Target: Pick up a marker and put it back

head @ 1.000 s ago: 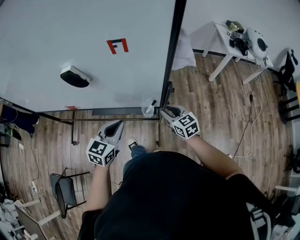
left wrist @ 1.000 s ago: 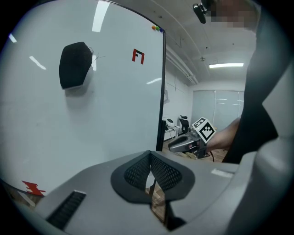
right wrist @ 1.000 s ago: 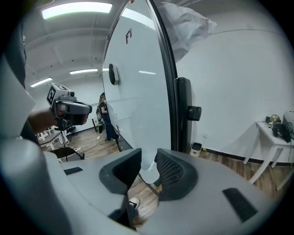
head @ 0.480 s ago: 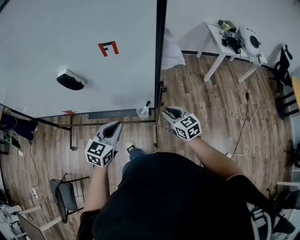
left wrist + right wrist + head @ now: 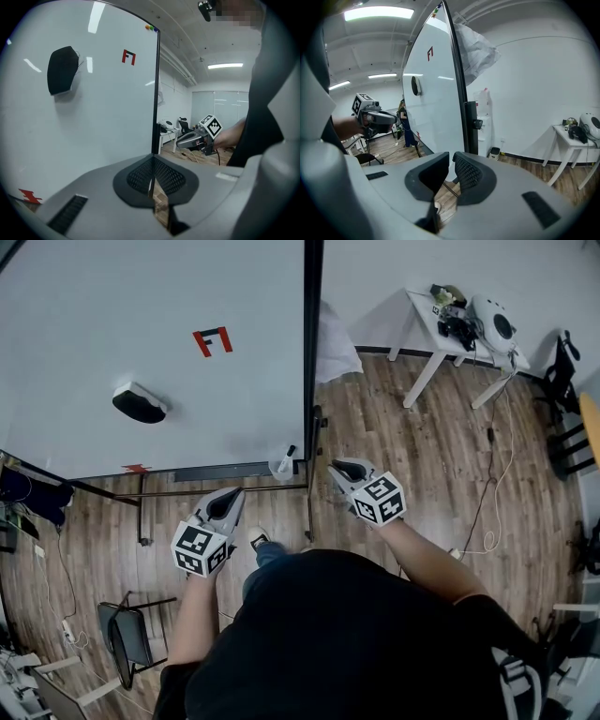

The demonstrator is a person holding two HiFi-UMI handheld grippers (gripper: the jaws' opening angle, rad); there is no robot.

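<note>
Marker [image 5: 290, 454] sits in cup [image 5: 279, 466], just ahead-left of right gripper [image 5: 344, 467]. Its jaws have just been closing and are now narrow, with nothing between. Left gripper [image 5: 228, 499] jaws are together. The marker looks returned, so back away straight, clear of the cup.

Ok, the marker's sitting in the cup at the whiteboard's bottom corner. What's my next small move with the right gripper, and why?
Probably open the right gripper wider and ease it toward the marker. Its fingers have just been closing on nothing, leaving only a narrow gap, and the marker stands in its cup, apart from the gripper.
</note>
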